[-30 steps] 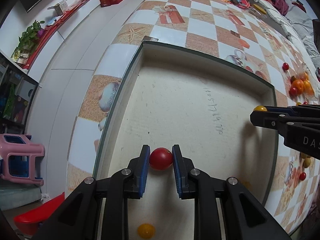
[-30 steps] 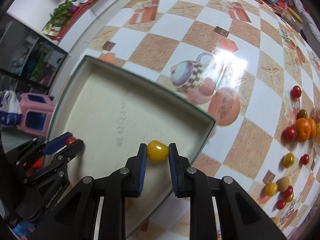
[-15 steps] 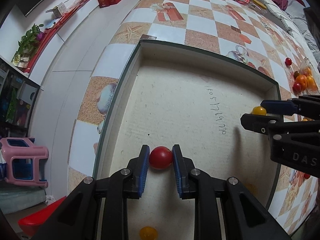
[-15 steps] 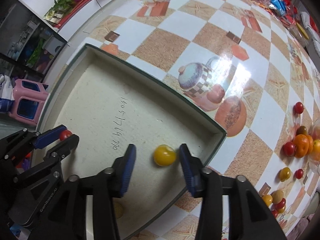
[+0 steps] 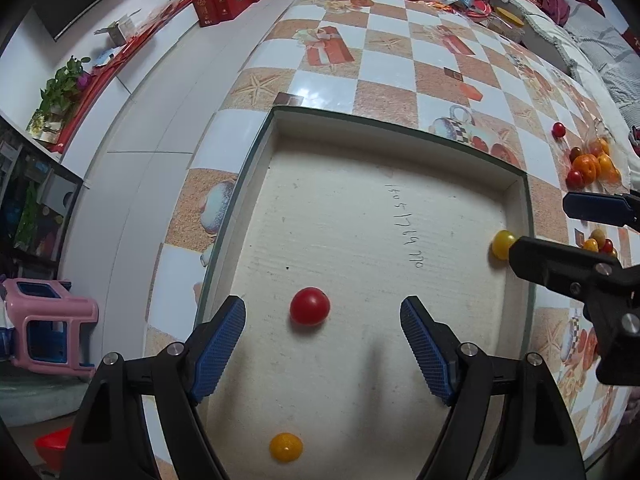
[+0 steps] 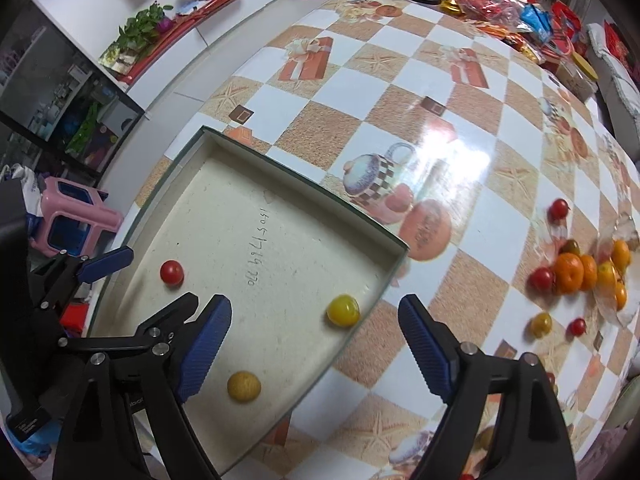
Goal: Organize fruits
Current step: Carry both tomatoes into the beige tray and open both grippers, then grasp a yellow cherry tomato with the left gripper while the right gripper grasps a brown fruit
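Note:
A shallow cardboard box (image 5: 400,132) (image 6: 304,188) lies on the checkered table. Inside it lie a red cherry tomato (image 5: 310,306) (image 6: 172,272), a yellow tomato (image 5: 503,243) (image 6: 343,311) by the right wall, and an orange-yellow fruit (image 5: 285,447) (image 6: 244,386) near the front. My left gripper (image 5: 322,348) is open and empty, just behind the red tomato. My right gripper (image 6: 314,346) is open and empty, above the yellow tomato. A pile of oranges and tomatoes (image 6: 580,272) (image 5: 588,164) sits on the table to the right.
More small tomatoes (image 6: 540,325) (image 5: 598,242) lie loose on the table right of the box. Snack bags and red packages (image 6: 500,4) crowd the far table end. A pink stool (image 5: 44,332) stands on the floor at left. The table edge runs along the left.
Both grippers have opened and drawn back. The left let go of the red tomato; the right let go of the yellow one. Both fruits now rest on the box floor.

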Demonstrator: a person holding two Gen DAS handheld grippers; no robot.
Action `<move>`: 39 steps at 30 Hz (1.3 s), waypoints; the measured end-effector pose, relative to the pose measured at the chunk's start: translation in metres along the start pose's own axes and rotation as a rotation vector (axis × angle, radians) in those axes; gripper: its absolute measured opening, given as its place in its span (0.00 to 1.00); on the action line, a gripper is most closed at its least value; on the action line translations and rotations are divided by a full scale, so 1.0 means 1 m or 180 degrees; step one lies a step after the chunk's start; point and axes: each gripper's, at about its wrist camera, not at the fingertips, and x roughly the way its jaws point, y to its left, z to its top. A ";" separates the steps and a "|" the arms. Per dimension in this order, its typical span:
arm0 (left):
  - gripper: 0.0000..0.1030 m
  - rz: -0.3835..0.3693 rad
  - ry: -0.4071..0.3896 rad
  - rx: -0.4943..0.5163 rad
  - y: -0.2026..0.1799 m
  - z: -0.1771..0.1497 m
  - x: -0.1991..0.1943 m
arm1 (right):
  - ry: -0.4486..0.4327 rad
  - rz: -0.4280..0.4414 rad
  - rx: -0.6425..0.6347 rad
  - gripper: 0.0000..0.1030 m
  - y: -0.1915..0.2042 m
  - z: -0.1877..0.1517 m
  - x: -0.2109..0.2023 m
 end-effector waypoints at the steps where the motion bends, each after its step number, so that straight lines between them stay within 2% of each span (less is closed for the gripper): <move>1: 0.79 0.0002 -0.0002 0.0022 -0.003 0.000 -0.002 | 0.0013 -0.0007 0.0012 0.96 -0.001 -0.002 -0.001; 2: 0.79 0.0006 -0.0001 0.0054 -0.007 -0.001 -0.005 | -0.0001 -0.0009 0.0027 1.00 0.001 -0.002 -0.002; 8: 0.79 0.0025 0.0017 0.0173 -0.020 -0.004 -0.013 | -0.0024 0.0028 0.0194 1.00 -0.008 -0.017 -0.017; 16: 0.79 -0.0019 0.0035 0.0374 -0.053 -0.013 -0.024 | 0.0037 -0.0049 0.0499 1.00 -0.042 -0.056 -0.032; 24: 0.79 -0.0133 0.0089 0.0684 -0.102 -0.025 -0.033 | 0.0189 -0.0136 0.0802 1.00 -0.086 -0.112 -0.038; 30: 0.79 -0.0264 0.0097 0.1004 -0.147 -0.034 -0.038 | 0.0309 -0.0227 0.1172 1.00 -0.128 -0.157 -0.041; 39: 0.79 -0.0395 0.0195 0.1318 -0.198 -0.043 -0.029 | 0.0349 -0.0312 0.1675 1.00 -0.184 -0.189 -0.042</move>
